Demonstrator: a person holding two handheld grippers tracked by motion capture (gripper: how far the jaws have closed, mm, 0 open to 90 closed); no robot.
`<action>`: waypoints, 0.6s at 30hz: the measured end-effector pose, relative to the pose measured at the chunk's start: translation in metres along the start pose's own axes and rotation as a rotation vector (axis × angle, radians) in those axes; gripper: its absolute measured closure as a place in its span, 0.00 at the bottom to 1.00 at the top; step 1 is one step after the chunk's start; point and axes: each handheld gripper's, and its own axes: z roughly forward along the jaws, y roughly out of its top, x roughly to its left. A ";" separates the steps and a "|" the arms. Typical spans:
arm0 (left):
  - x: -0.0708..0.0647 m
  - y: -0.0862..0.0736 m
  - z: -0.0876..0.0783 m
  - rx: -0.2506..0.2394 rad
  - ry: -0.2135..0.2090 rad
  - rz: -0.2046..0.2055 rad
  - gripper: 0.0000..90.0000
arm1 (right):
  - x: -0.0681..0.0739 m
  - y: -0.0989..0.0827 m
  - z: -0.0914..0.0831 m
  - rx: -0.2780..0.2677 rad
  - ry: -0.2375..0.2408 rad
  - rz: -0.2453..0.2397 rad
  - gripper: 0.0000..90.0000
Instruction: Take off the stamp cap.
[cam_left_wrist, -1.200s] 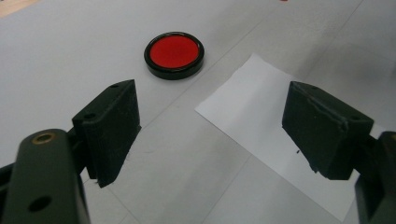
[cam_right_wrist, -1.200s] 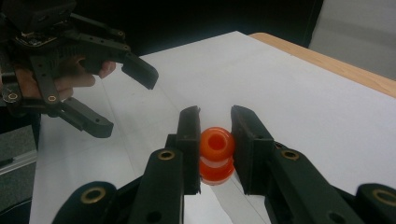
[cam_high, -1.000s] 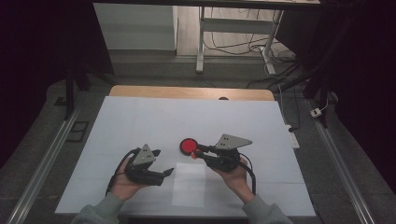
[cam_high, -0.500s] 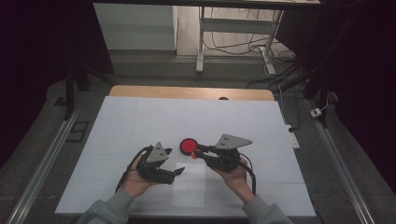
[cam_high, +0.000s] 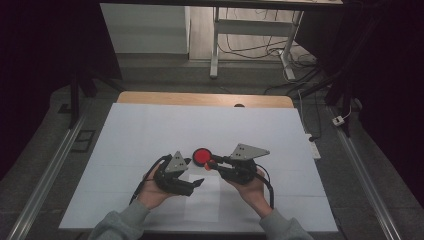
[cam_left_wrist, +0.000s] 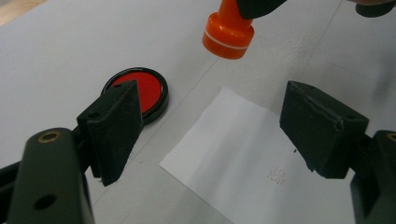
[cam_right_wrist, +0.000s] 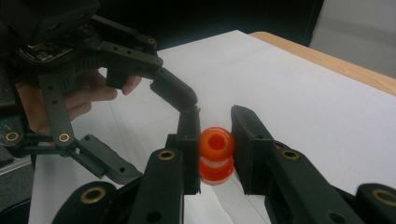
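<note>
While the right gripper (cam_right_wrist: 214, 140) clamps the orange stamp (cam_right_wrist: 215, 156) above the table (cam_high: 130, 130), the red ink pad (cam_high: 202, 156) lies just beside it. Left gripper (cam_left_wrist: 210, 126) gapes wide, jaws just narrowing slightly, empty, over the paper (cam_left_wrist: 233, 154) bearing a faint mark.

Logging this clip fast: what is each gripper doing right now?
Left gripper: open, holding nothing, jaws have just been closing a little over the paper.
Right gripper: shut on the orange stamp.
</note>
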 end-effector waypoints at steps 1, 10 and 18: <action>0.000 0.001 0.001 0.000 0.000 0.001 0.24 | 0.000 0.000 0.000 0.000 0.000 -0.001 0.81; -0.004 0.006 0.007 -0.004 -0.005 0.016 0.24 | 0.001 0.000 0.000 -0.004 0.002 0.001 0.81; -0.006 0.010 0.012 -0.002 -0.001 0.028 0.25 | 0.000 0.000 0.000 -0.004 0.003 0.003 0.81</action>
